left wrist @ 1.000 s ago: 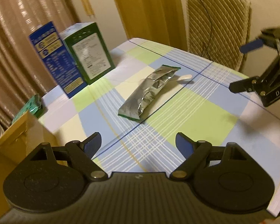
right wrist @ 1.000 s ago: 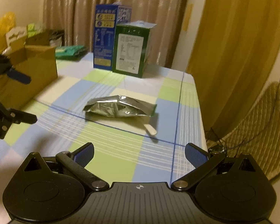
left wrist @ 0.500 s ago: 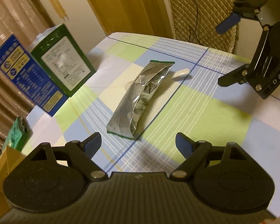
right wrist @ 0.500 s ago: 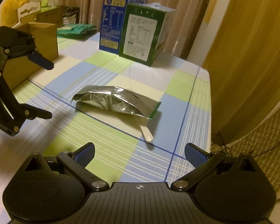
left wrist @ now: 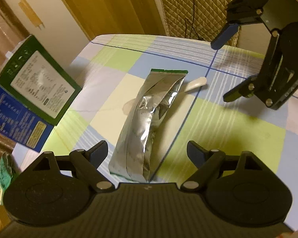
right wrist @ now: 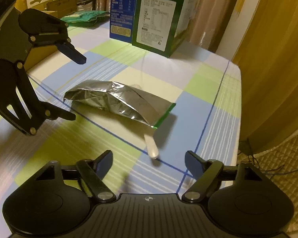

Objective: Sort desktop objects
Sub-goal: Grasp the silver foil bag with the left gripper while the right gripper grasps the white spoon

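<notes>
Silver foil pouch (left wrist: 149, 119), one, lies flat on the desk (left wrist: 228, 129), green-edged end toward the right gripper (right wrist: 149, 161), closing on nothing; left gripper (left wrist: 147, 151) open.

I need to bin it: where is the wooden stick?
In the right wrist view, the wooden stick pokes from the foil wrapper's green-edged end, just ahead of the right gripper.

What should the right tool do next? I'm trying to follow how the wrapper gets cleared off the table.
Probably ease the right tool forward and down onto the pale stick poking from the silver wrapper. Its jaws are closing with nothing between them yet, and the stick lies just ahead of the tips. The left tool stands open at the wrapper's other end.
</notes>
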`<act>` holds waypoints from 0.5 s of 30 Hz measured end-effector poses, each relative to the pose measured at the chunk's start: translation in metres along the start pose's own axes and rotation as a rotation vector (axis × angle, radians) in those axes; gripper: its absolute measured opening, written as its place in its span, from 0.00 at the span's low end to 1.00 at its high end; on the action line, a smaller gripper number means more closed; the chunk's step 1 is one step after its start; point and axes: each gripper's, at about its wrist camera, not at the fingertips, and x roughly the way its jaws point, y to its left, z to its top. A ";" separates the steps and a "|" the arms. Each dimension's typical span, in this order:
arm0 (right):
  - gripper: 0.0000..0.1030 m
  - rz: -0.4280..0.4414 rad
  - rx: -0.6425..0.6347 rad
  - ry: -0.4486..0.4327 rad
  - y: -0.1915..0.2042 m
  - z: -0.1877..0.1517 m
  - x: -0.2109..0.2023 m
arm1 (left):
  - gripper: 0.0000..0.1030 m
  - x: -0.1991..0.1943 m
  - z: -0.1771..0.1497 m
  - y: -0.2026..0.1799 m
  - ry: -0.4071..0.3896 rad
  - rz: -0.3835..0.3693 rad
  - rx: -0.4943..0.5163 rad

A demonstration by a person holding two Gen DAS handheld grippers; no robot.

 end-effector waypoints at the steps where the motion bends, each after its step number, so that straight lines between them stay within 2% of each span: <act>1: 0.70 0.004 -0.007 0.007 -0.002 0.002 0.004 | 0.81 0.004 0.001 0.001 0.003 -0.002 0.008; 10: 0.62 0.015 -0.041 0.037 -0.002 0.010 0.035 | 0.80 0.040 0.004 0.015 0.015 -0.053 -0.016; 15: 0.57 0.029 -0.047 0.050 -0.003 0.013 0.047 | 0.77 0.054 0.010 0.020 0.024 -0.080 0.003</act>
